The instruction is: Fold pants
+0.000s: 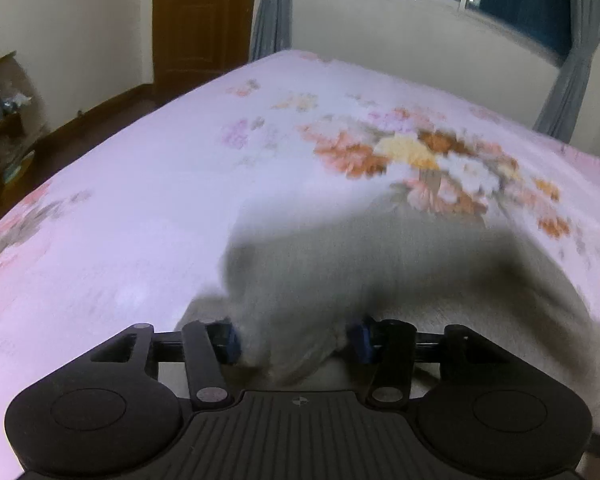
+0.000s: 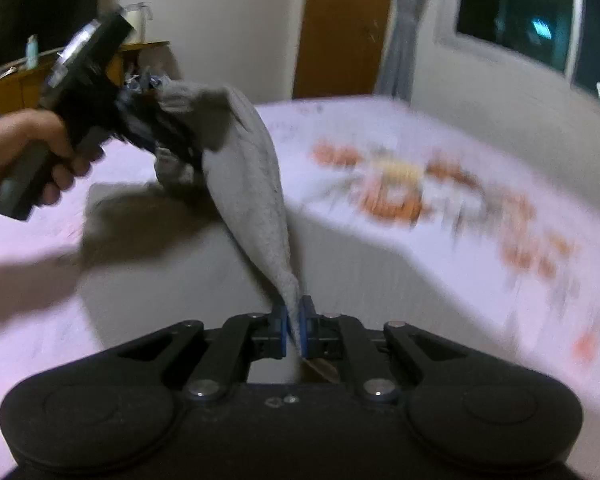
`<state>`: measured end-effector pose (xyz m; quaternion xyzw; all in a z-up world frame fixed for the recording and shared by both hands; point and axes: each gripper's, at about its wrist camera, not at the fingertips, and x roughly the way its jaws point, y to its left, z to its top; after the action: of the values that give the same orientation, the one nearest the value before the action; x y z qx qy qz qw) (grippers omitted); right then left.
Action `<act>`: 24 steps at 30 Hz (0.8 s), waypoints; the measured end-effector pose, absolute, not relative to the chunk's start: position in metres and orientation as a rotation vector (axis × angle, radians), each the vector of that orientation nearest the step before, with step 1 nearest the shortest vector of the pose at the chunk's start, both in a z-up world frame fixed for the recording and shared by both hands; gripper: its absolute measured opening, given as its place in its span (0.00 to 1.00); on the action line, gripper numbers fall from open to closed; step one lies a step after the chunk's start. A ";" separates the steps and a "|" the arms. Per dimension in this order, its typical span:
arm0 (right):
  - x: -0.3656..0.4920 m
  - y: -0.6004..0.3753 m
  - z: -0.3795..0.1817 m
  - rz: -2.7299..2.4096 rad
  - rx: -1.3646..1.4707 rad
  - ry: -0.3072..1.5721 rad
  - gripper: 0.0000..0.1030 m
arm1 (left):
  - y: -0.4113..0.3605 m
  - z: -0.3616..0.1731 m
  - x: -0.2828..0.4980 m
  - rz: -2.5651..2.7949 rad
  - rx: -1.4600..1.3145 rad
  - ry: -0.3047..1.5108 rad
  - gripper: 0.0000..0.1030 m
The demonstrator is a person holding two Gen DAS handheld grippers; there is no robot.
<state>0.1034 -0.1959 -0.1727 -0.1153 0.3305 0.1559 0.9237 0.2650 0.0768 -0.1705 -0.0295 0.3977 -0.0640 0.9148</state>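
Bed (image 1: 148, 200): wide, covered by a pale pink sheet printed with orange, yellow and lilac flower clusters; fills most of both views, blurred in places.

Pants (image 2: 252, 184): grey knit fabric, lifted off the bed and strung between the two tools. In the right wrist view it runs as a narrowing band from the far left down to the near centre. In the left wrist view it shows as a blurred grey mass (image 1: 340, 264) bunched just ahead of the fingers, casting a shadow on the sheet.

Right hand-held gripper (image 2: 294, 326): blue pads drawn together, pinching a thin edge of the pants between them.

Left hand-held gripper (image 1: 296, 340): fingers part-way apart, a thick wad of the pants filling the gap and pressed by both blue pads. Seen from the right wrist view (image 2: 140, 120) at far left, raised over the bed, with the fabric bunched at its tip.

Left hand (image 2: 24, 152): wrapped round the black handle of that tool.

Room, far side: brown wooden door (image 1: 204, 20), grey curtains (image 1: 272, 8), dark window (image 2: 516, 16), cream walls. Wooden furniture with clutter (image 1: 4, 112) at far left.
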 end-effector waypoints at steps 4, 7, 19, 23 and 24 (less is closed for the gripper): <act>0.100 -0.191 -0.196 0.279 -0.178 0.772 0.27 | 0.092 -0.185 0.238 -0.097 -0.044 0.913 0.62; 0.092 -0.200 -0.182 0.258 -0.074 0.756 0.42 | 0.112 -0.190 0.215 -0.093 -0.117 0.958 0.65; 0.079 -0.278 -0.197 0.090 0.458 0.830 0.49 | 0.144 -0.212 0.167 -0.193 -0.596 1.017 0.60; 0.089 -0.292 -0.207 0.067 0.588 0.838 0.47 | 0.131 -0.228 0.180 -0.177 -0.649 1.056 0.53; 0.090 -0.294 -0.210 0.061 0.634 0.837 0.47 | 0.130 -0.237 0.183 -0.162 -0.676 1.075 0.53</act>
<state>0.0900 -0.2937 -0.2099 0.3027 0.3994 0.0292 0.8649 0.1834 0.1303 -0.2369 -0.3154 0.5014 -0.0755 0.8021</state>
